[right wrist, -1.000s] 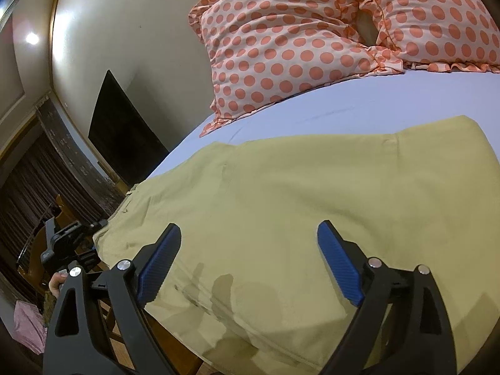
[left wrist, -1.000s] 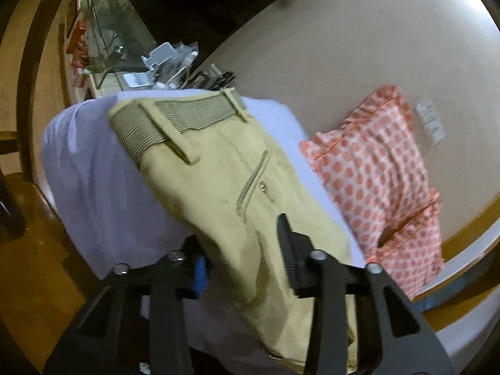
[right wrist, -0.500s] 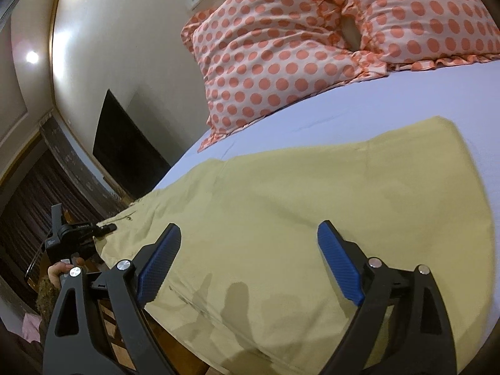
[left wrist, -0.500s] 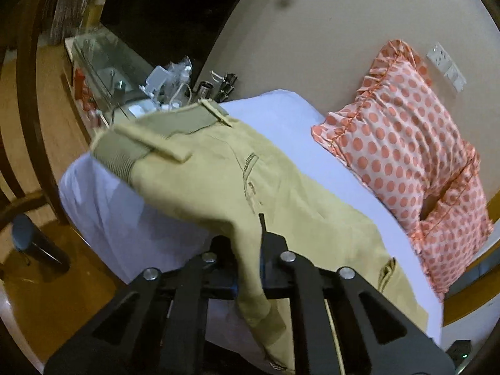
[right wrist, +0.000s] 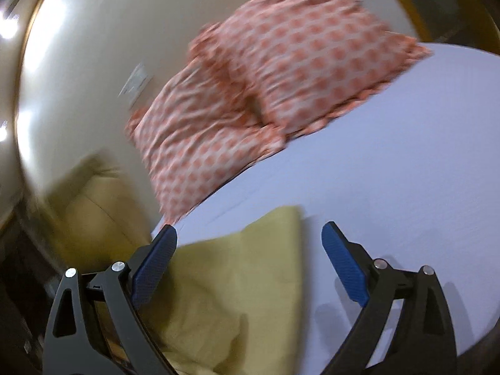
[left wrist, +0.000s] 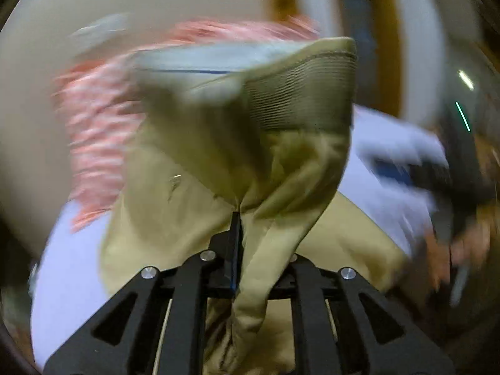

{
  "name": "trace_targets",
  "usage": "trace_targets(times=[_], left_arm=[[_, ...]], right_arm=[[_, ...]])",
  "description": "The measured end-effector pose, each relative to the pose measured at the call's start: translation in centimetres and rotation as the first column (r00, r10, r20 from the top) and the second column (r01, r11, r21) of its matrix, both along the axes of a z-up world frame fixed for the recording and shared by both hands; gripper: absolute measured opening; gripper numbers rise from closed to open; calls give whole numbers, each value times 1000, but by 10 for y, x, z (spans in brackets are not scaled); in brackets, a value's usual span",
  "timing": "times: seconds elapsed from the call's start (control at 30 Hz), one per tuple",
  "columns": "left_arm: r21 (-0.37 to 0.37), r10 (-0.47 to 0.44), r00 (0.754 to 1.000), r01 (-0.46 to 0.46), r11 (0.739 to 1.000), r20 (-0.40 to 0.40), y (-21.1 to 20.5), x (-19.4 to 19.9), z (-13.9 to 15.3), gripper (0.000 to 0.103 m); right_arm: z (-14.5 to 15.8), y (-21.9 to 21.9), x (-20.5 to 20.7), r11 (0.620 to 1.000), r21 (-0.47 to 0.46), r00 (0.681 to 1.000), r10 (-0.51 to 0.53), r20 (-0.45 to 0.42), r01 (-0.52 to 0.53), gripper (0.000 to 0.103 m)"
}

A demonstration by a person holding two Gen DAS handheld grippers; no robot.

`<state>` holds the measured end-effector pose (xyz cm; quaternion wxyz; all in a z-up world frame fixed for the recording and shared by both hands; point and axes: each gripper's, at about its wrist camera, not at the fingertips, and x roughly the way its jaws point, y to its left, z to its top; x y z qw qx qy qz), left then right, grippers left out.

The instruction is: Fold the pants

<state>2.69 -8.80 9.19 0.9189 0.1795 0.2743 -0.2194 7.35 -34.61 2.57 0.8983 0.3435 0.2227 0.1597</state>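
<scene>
The khaki pants (left wrist: 237,156) are lifted off the pale blue bed sheet (left wrist: 68,268). My left gripper (left wrist: 239,218) is shut on a pinch of the pants fabric below the ribbed waistband (left wrist: 300,93), which hangs raised and folded over in front of the camera. In the right wrist view the leg end of the pants (right wrist: 243,268) lies on the sheet (right wrist: 390,193). My right gripper (right wrist: 248,262) is open and empty just above that cloth. Both views are motion-blurred.
Two pink polka-dot pillows (right wrist: 275,87) lean against the beige wall (right wrist: 93,47) at the head of the bed; they show blurred in the left wrist view (left wrist: 103,118). A wall socket (right wrist: 137,81) sits left of them. The other hand and gripper (left wrist: 450,193) show at right.
My left gripper, shut on the pants half a second ago, has lifted the waistband end up and swung it toward the pillows. My right gripper has shifted toward the leg end, still open.
</scene>
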Motion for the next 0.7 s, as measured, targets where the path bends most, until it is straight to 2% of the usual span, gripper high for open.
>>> trace_targets(times=[0.07,0.13,0.23,0.27,0.3,0.33,0.37,0.4,0.43,0.47,0.5,0.57,0.6,0.63,0.7], left_arm=[[60,-77,995,81,995,-62,-27,-9,-34,9],[71,-101,987,110,991,-129,-36,-10,-61,11],[124,-89,994,97,987,-68,-36,-21,-69,17],[109,-95,993,101,989,-64,-30,-26,-63,21],[86,-109,992,114,990,-67,-26,-29,-55,23],[64,-123,990,128,990,-71,-22,-31,-49,28],[36,-139,987,142,989,-78,-16,-37,-41,35],[-8,-153,984,153,988,-90,-4,-40,-32,40],[-68,-159,982,152,986,-103,13,-42,-23,50],[-108,-150,983,138,985,-109,22,-35,-17,56],[-168,-106,987,85,982,-121,46,-28,-9,58],[-232,10,988,-47,972,-154,80,-5,-2,61],[-259,112,974,-161,952,-195,108,18,-2,61],[-265,176,957,-235,935,-230,125,34,-5,61],[-281,250,897,-362,889,-365,162,74,-20,61]], right_arm=[[-5,-14,4,999,35,999,-2,-37,3,96],[-12,-22,9,998,53,997,20,-80,-16,96],[-21,-16,25,996,44,986,81,-146,-75,95],[-24,-12,30,995,31,982,95,-161,-92,95],[-26,-6,36,993,9,977,114,-180,-115,90],[-28,-1,37,991,-7,973,126,-191,-130,82],[-30,7,41,986,-37,965,152,-213,-163,80],[-31,13,46,981,-67,960,164,-229,-183,74],[-32,17,46,976,-96,957,169,-237,-196,72],[-31,24,49,967,-134,955,180,-237,-216,70],[-32,27,52,962,-137,949,200,-244,-237,57],[-34,34,58,951,-125,935,244,-257,-282,53],[-32,37,59,944,-143,932,255,-258,-298,53],[-32,37,60,941,-148,930,259,-260,-304,53],[-35,33,61,944,-112,927,276,-254,-312,52]])
